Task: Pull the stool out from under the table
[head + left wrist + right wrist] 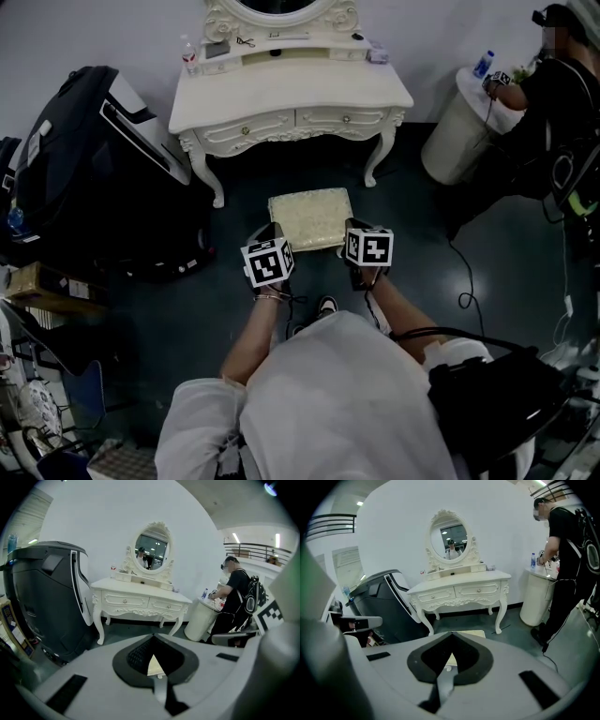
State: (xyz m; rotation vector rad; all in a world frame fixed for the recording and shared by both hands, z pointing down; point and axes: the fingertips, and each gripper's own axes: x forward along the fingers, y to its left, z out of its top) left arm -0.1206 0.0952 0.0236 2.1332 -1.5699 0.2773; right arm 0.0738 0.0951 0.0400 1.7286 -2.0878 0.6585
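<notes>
A person (328, 394) holds the left gripper (274, 234) and right gripper (352, 232), fingers together and empty, beside the stool (310, 217), apparently already pulled clear of the bench (291, 94).

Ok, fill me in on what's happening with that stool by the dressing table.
A person stands over the cream-cushioned stool with a hand-held gripper in each hand. The left hand-held gripper and right hand-held gripper sit at the stool's two near corners with their jaws together. Whether they pinch its edge is not clear. The stool sits on the floor in front of the white dressing table, not tucked beneath it.
</notes>
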